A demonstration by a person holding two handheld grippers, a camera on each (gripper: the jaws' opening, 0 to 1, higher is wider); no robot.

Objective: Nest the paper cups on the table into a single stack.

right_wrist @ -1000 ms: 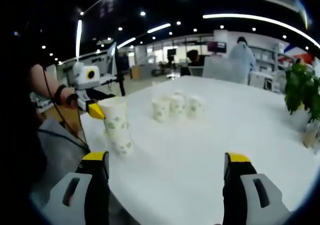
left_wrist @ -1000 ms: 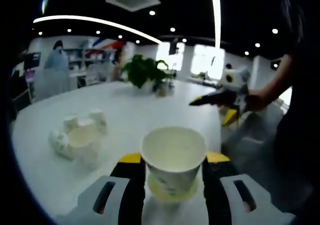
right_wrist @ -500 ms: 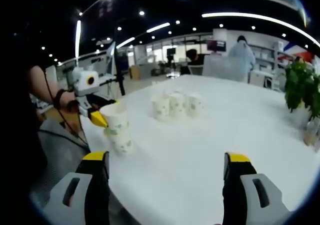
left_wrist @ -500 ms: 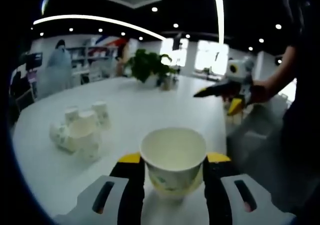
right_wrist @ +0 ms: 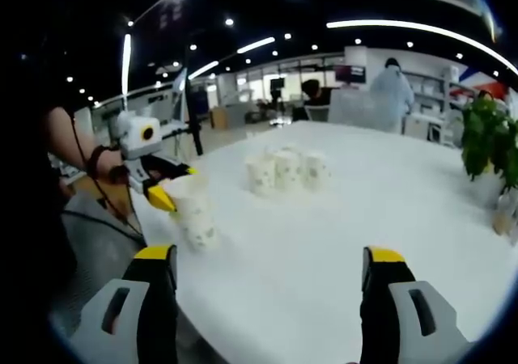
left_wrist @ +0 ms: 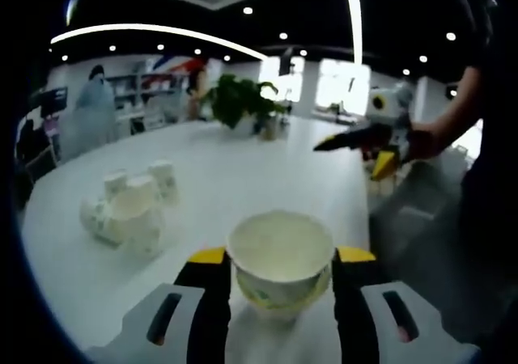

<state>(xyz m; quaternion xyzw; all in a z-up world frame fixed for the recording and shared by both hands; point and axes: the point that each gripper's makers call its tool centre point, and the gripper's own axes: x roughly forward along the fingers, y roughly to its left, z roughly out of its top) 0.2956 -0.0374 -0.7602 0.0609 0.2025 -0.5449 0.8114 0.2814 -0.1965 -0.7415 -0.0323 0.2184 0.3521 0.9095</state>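
A white paper cup (left_wrist: 280,243) with a green print is pinched between the jaws of my left gripper (left_wrist: 280,260). In the right gripper view the left gripper (right_wrist: 162,188) holds that cup (right_wrist: 191,196) low over a second cup (right_wrist: 200,232) standing near the table's edge, partly sunk into it. Several more cups (left_wrist: 129,209) stand clustered on the white table (left_wrist: 243,178); the same cluster (right_wrist: 287,170) sits mid-table in the right gripper view. My right gripper (right_wrist: 269,271) hovers open over the table with nothing between its jaws, and it shows as the right gripper (left_wrist: 379,137), held by a hand.
A potted green plant (left_wrist: 239,101) stands at the table's far side, seen as the plant (right_wrist: 486,141) at the right. A person (right_wrist: 392,89) in white stands far back. The table's edge (right_wrist: 142,210) lies near the held cup.
The left gripper has lowered its cup, which now sits deeper over the cup beneath it. The right gripper has stayed open and nearly still.
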